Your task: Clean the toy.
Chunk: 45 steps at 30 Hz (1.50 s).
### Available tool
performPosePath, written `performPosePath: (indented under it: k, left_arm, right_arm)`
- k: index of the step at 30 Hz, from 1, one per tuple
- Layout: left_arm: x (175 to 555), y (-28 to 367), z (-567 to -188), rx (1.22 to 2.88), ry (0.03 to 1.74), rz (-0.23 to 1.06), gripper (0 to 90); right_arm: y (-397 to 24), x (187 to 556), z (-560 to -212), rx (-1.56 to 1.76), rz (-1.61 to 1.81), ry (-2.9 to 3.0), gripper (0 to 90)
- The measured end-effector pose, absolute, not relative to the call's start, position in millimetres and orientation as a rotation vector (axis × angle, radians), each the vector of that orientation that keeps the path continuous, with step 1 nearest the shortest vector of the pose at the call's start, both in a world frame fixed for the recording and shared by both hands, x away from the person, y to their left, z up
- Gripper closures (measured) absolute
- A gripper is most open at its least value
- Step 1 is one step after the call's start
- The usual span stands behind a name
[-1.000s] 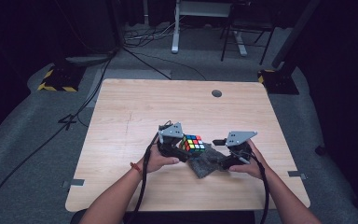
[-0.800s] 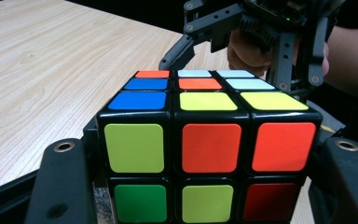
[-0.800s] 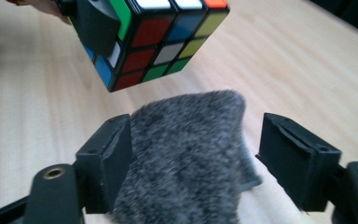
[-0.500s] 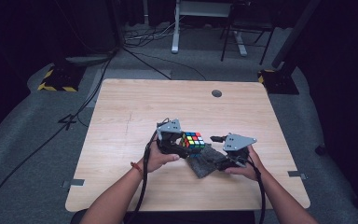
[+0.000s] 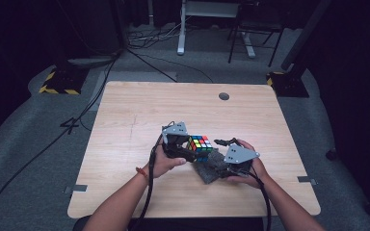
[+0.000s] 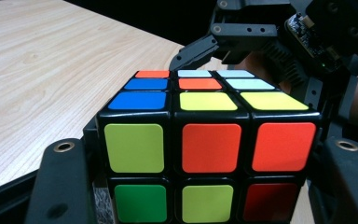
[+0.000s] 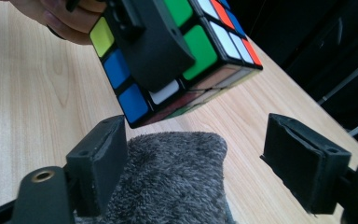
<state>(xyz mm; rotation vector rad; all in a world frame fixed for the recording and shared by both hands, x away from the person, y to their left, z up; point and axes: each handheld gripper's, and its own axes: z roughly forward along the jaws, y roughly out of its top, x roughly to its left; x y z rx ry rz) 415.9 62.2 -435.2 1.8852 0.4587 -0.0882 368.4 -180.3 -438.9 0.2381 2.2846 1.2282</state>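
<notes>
The left claw pinched a Rubik's cube above the desk. The right claw, jaws spread, hovered over a grey towel beneath it.

Rubik's cube: a scrambled 3×3 puzzle with black edges, lifted clear of the table and tilted, clamped between the jaws of the left gripper. In the left gripper view its near face shows yellow-green, orange and red stickers. Grey cloth: a fuzzy, rumpled towel lying on the wood at about 5 o'clock of the cube, just beneath it, with one fold rising between the spread jaws of the right gripper.
</notes>
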Motion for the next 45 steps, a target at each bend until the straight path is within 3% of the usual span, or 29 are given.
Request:
performPosePath:
  k: [12,20,30,45]
  left_arm:
    - [419,62,-435,1.889,0.483,-0.119,33.5]
    - [433,68,-441,1.831,0.651,-0.229,33.5]
    - [431,60,-442,1.846,0.606,-0.303,33.4]
    - [431,56,-444,1.846,0.622,-0.38,33.4]
  right_arm:
    - [-179,366,-439,0.203,1.236,2.273,21.0]
    - [-179,371,-439,0.242,1.248,2.284,21.4]
    - [-176,371,-437,0.206,1.252,2.258,18.4]
    - [-167,365,-440,0.111,1.178,2.217,24.1]
